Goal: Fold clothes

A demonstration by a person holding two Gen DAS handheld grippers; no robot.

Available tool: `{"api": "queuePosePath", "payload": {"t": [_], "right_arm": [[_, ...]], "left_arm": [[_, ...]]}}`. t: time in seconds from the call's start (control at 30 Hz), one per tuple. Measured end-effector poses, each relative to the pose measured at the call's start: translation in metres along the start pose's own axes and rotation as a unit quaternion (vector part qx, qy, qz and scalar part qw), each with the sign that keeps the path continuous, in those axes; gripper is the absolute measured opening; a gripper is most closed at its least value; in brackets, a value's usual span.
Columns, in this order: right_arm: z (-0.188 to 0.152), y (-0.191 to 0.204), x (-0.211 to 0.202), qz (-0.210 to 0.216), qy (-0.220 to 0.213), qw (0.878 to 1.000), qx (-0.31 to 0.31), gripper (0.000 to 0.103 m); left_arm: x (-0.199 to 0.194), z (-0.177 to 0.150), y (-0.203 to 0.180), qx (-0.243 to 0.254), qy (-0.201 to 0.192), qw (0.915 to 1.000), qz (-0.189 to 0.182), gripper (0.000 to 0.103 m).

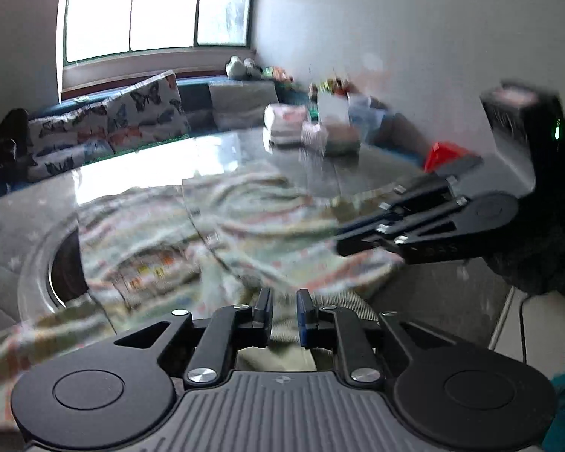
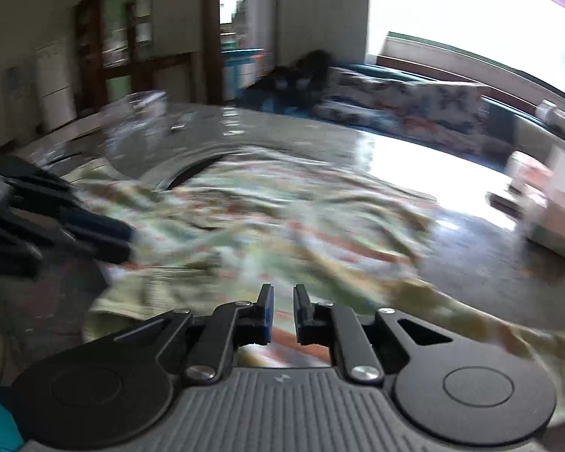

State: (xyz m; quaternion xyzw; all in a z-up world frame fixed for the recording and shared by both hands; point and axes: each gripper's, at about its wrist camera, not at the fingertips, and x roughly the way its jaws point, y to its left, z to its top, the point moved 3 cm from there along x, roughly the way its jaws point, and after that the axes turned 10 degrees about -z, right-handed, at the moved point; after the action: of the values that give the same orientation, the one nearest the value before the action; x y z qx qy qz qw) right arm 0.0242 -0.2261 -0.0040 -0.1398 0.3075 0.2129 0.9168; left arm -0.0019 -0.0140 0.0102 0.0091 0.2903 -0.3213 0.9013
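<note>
Patterned cloth lies rumpled on shiny round table, near edge hanging over. Left gripper and right gripper each pinch near edge, jaws nearly together. Not neatly folded; pictures blurry. Flattening and folding left.

Both wrist views look low and close across the same garment on the table.

A home living room: cushioned sofa under a window.
</note>
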Motion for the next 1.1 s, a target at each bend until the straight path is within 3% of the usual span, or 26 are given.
{"api": "queuePosePath", "payload": {"t": [0.17,0.33,0.43,0.53,0.7,0.83,1.1], "right_arm": [[-0.023,-0.060,-0.001,-0.084,0.018,0.995,0.058,0.018],[-0.053,-0.120,-0.002,-0.160,0.035,0.979,0.120,0.022],[-0.072,-0.157,-0.005,-0.212,0.040,0.964,0.153,0.035],[-0.085,-0.181,-0.010,-0.253,0.038,0.952,0.171,0.037],[-0.103,-0.209,-0.019,-0.281,0.032,0.937,0.204,0.041],[-0.107,-0.216,-0.016,-0.278,0.031,0.937,0.212,0.047],[-0.108,-0.216,-0.006,-0.267,0.024,0.935,0.233,0.044]], "left_arm": [[0.017,0.009,0.002,-0.013,0.000,0.9999,0.006,0.015],[0.040,0.008,-0.005,-0.012,0.015,0.9998,0.001,0.029],[0.048,0.006,-0.009,-0.010,0.023,0.9997,0.002,0.041],[0.055,0.008,-0.011,-0.013,0.026,0.9996,0.007,0.047],[0.063,0.010,-0.013,-0.018,0.032,0.9992,0.014,0.055],[0.066,0.012,-0.012,-0.024,0.034,0.9989,0.021,0.061],[0.063,0.014,-0.008,-0.033,0.030,0.9982,0.040,0.069]]}}
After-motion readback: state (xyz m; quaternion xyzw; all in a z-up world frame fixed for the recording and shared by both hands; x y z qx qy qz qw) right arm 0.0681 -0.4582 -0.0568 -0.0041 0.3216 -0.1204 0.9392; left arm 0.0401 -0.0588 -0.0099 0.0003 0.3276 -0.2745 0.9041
